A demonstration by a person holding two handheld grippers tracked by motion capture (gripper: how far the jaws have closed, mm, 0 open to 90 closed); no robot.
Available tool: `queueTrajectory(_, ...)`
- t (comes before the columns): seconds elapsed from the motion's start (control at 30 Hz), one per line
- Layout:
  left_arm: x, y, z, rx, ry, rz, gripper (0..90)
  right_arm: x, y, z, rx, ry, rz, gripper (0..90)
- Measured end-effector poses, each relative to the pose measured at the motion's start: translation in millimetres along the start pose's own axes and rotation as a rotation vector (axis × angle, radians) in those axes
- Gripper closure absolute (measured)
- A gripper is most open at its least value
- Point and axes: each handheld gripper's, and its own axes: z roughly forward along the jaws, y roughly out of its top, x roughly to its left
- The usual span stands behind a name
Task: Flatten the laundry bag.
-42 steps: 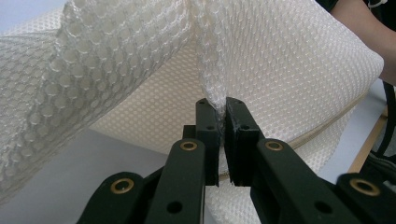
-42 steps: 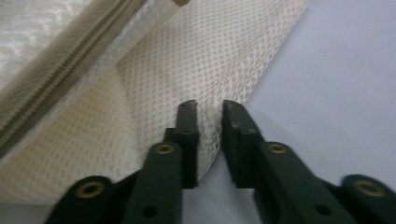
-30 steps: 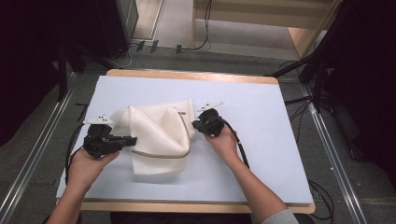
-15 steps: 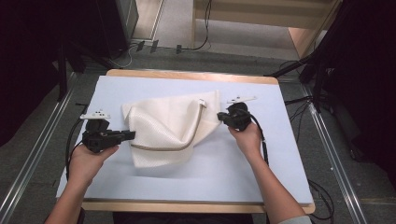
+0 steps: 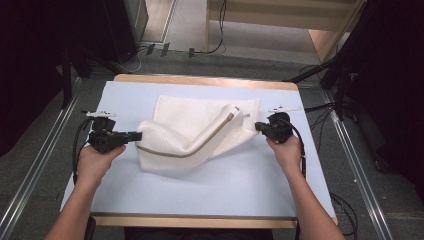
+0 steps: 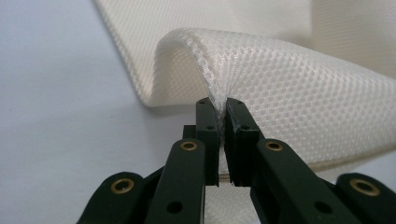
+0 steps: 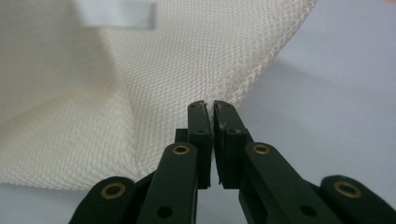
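Observation:
A cream mesh cloth (image 5: 195,132) with a tan trimmed edge lies partly folded on the pale blue table top (image 5: 210,185). My left gripper (image 5: 136,135) holds the cloth's left edge, jaws shut on a pinched fold of the mesh (image 6: 261,70). My right gripper (image 5: 258,126) is shut on the cloth's right edge (image 7: 205,60), where a small white label (image 7: 119,14) hangs blurred above. The cloth stretches between the two grippers, with one flap turned over across the middle.
The table has a wooden rim (image 5: 200,80). Metal rails (image 5: 30,175) run along both sides on the floor. Cables (image 5: 215,47) lie beyond the far edge. Bare table surface lies in front of the cloth.
My right gripper has travelled to the right with the cloth edge, spreading the cloth wider. My left gripper has shifted a little to the left and nearer with its edge.

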Motion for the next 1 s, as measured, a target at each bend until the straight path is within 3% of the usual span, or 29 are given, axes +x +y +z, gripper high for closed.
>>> queueTrajectory(0.27, 25.5, 3.4, 18.5, 0.058, 0.010, -0.045, 86.4, -9.0, -5.5, 0.3, 0.016, -0.026, 0.015, 87.8)
queueTrajectory(0.47, 32.7, 7.2, 29.0, 0.087, 0.017, -0.043, 86.1, -21.7, -9.3, 2.4, 0.024, -0.054, 0.039, 87.8)
queueTrajectory(0.57, 31.6, 7.5, 33.3, 0.106, -0.022, -0.040, 84.6, -31.6, -11.0, 9.5, 0.025, -0.064, 0.077, 87.2)
queueTrajectory(0.7, 28.9, 6.8, 28.2, 0.104, -0.047, -0.029, 72.4, -33.0, -10.1, 15.8, 0.024, -0.058, 0.080, 77.0)
queueTrajectory(0.8, 27.3, 8.7, 17.0, 0.063, -0.064, -0.030, 57.8, -31.5, -7.4, 11.3, 0.005, -0.067, 0.070, 69.3)
queueTrajectory(0.83, 25.5, 12.5, 10.7, 0.049, -0.056, -0.020, 54.1, -29.4, -3.4, 2.0, -0.026, -0.061, 0.074, 63.3)
queueTrajectory(0.87, 25.5, 12.5, 10.7, 0.049, -0.056, -0.020, 51.8, -29.4, -3.4, 2.0, -0.026, -0.061, 0.074, 63.3)
queueTrajectory(0.9, 23.8, 17.6, 8.6, 0.042, -0.036, -0.003, 49.9, -27.8, -1.0, -6.5, -0.039, -0.019, 0.098, 59.0)
queueTrajectory(0.93, 23.4, 20.6, 9.3, 0.045, -0.035, -0.003, 48.2, -25.2, -1.0, -10.3, -0.036, -0.009, 0.101, 58.6)
queueTrajectory(1.0, 21.8, 26.8, 11.6, 0.047, -0.030, 0.005, 46.4, -17.1, -3.7, -16.4, -0.032, -0.012, 0.066, 57.6)
